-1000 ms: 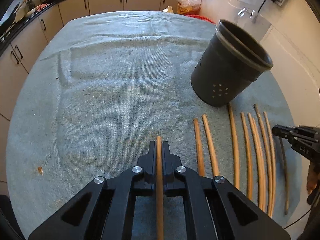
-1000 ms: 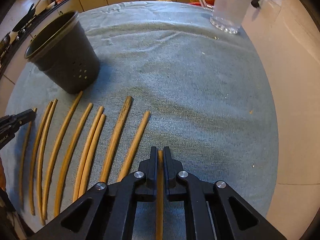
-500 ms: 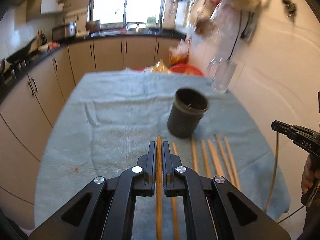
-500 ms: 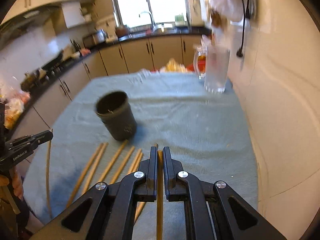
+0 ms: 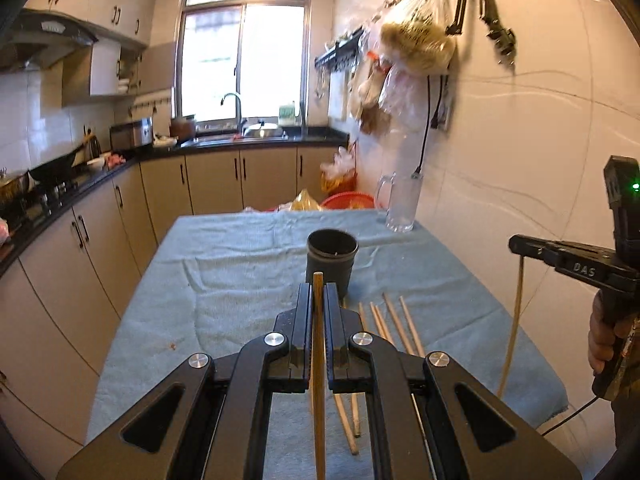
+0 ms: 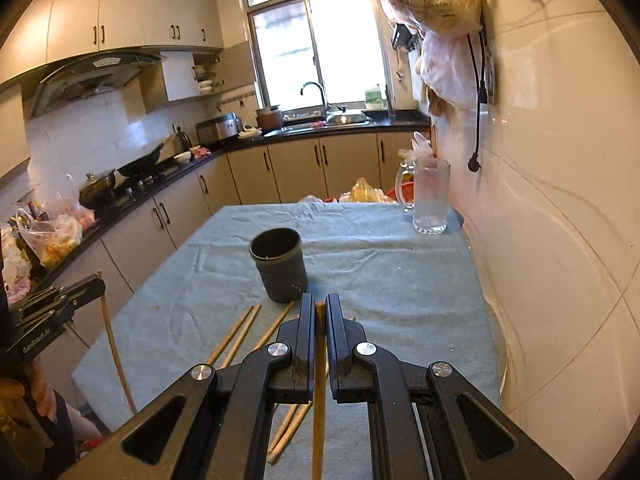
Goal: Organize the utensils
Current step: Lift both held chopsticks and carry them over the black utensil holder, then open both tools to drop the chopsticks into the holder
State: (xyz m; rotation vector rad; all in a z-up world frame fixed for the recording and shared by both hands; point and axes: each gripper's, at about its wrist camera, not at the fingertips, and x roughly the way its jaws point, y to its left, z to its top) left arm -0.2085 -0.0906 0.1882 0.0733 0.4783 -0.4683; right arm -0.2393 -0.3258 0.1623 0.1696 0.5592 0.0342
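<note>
A dark round utensil holder (image 5: pixel 331 260) stands upright on the towel-covered table; it also shows in the right wrist view (image 6: pixel 279 265). My left gripper (image 5: pixel 318 292) is shut on a wooden chopstick (image 5: pixel 318 360), held well above the table. My right gripper (image 6: pixel 319 312) is shut on another chopstick (image 6: pixel 319 392), also lifted. Each gripper shows in the other's view with its stick hanging down: the right gripper (image 5: pixel 520 246) and the left gripper (image 6: pixel 96 284). Several chopsticks (image 5: pixel 394 326) lie on the towel in front of the holder, also visible in the right wrist view (image 6: pixel 236 334).
A glass mug (image 6: pixel 430 198) stands at the table's far right corner by the tiled wall. The blue-grey towel (image 5: pixel 240 264) covers the table. Kitchen cabinets and counter (image 5: pixel 100 216) run along the left. Bags hang on the wall (image 5: pixel 416 44).
Both grippers rose from the table, each lifting its chopstick, and pulled back, so the holder and remaining sticks now appear farther away and lower.
</note>
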